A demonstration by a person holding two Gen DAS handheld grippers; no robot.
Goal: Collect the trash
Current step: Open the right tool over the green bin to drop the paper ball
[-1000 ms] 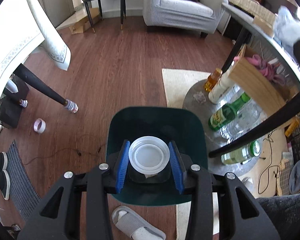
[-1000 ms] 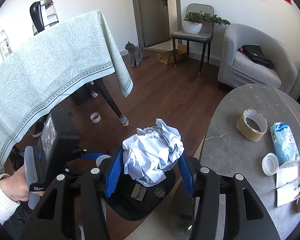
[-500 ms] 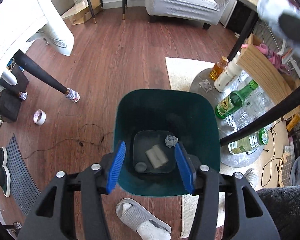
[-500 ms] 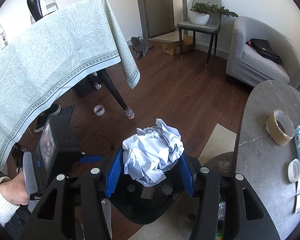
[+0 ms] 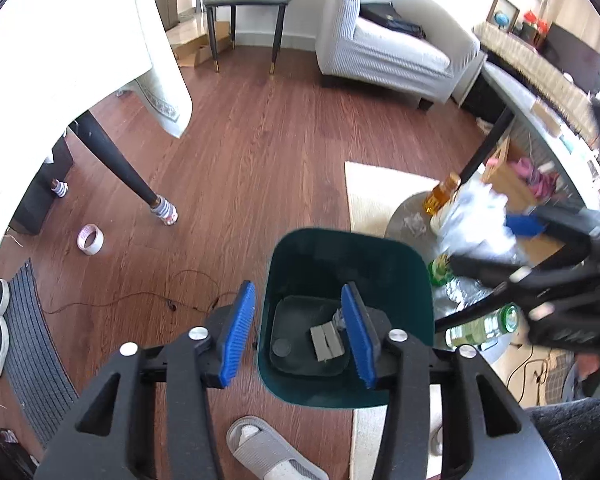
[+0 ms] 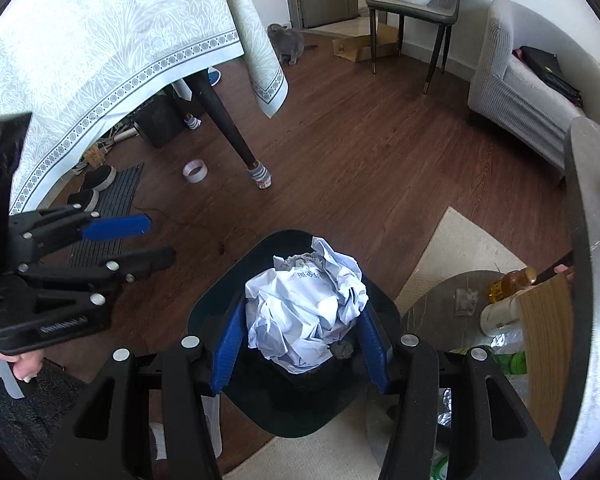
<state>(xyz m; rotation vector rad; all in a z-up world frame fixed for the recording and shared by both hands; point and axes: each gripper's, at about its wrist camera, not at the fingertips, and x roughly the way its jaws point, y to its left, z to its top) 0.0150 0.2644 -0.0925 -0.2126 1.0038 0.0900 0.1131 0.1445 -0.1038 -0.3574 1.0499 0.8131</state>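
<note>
The dark green bin (image 5: 340,248) stands on the wood floor with a few small grey scraps (image 5: 326,342) at its bottom. My left gripper (image 5: 300,334) hangs over the bin's left rim. Its jaws are closing and nothing is between the blue pads. My right gripper (image 6: 302,344) is shut on a crumpled ball of white paper (image 6: 304,316) directly above the bin (image 6: 220,292). In the left wrist view the paper ball (image 5: 476,220) and the right gripper (image 5: 500,248) come in from the right. The right wrist view has the left gripper (image 6: 156,240) at the left, in a hand.
A tape roll (image 5: 90,239), a thin cable and a grey slipper (image 5: 268,452) lie on the floor near the bin. Bottles (image 5: 480,326) crowd a low round shelf to its right, under the grey table (image 6: 588,208). A clothed table's leg (image 5: 112,164) stands left. A cat (image 6: 286,42) sits far back.
The white plastic lid has left my left gripper, which opened wide, then narrowed and shifted left of the bin. My right gripper came down over the bin with the paper ball.
</note>
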